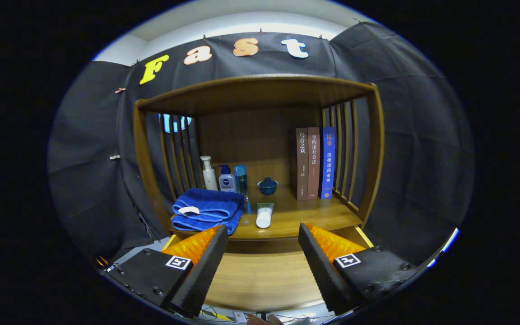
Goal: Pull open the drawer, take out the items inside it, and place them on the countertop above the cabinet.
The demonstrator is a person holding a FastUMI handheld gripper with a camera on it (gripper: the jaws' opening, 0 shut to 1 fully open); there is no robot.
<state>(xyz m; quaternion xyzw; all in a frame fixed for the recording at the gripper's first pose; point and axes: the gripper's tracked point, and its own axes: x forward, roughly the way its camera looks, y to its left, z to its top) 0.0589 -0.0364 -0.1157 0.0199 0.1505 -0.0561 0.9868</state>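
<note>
Beyond my left finger, on the wooden counter (314, 216) of the cabinet (260, 90), I see a folded blue towel (208, 210) with a small white tag on its near fold. Just behind the towel stand three bottles in a row: a white pump bottle (207, 174), a dark blue bottle (227, 179) with a white cap, and a tall slim blue tube (241, 183). Ahead of the gap between my fingers, a white tube (264, 215) lies on the counter with its cap end pointing toward me, just beside the towel's right edge. Farther back, near the rear panel, sits a small blue lidded cup (267, 186). Beyond my right finger, three books (315, 163) stand upright together against the slatted right side of the cabinet, two brownish and one blue.

My gripper (263, 246) has its fingers spread wide apart and holds nothing; both fingers hang free, touching none of the items. Between and under the fingers I look down on a flat wooden surface below the counter's front edge, which I take to be the drawer (264, 275), pulled toward me; I cannot tell whether anything lies in it, since the part I see is bare wood. Close below the fingers, some thin cables (215, 312) trail across a pale floor.
</note>
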